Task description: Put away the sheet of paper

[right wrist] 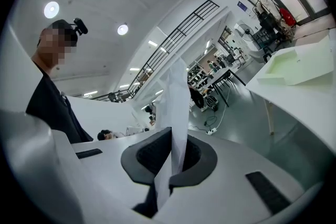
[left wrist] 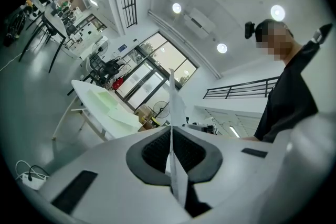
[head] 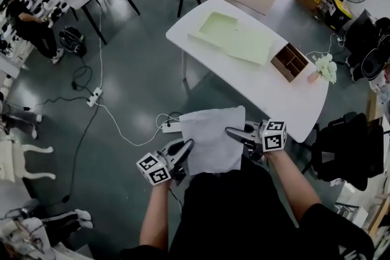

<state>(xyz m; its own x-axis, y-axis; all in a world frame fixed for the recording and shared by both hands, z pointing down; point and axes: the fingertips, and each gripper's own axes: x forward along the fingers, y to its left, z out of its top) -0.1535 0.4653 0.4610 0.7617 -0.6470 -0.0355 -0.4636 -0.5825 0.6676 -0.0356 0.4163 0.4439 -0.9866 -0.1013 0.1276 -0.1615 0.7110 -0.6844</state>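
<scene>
Paper (head: 210,138) pinched by left hand-held gripper (head: 189,144) and right hand-held gripper (head: 229,130) hangs near white table (head: 292,100).

Sheet's (head: 212,138) side edges hidden w/in jaws; wooden box (head: 289,61) contents too small to ID.

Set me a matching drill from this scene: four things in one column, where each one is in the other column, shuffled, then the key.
Things:
1. sheet of paper
2. pale green tray
3. wooden box
4. power strip

Places:
A. on the grey floor, with a cable running from it
B. on the white table, right beside the flowers
C. pinched between the left tongs and the right tongs
D. on the white table, away from the flowers, toward its far end

Pairs: 1-C, 2-D, 3-B, 4-A
</scene>
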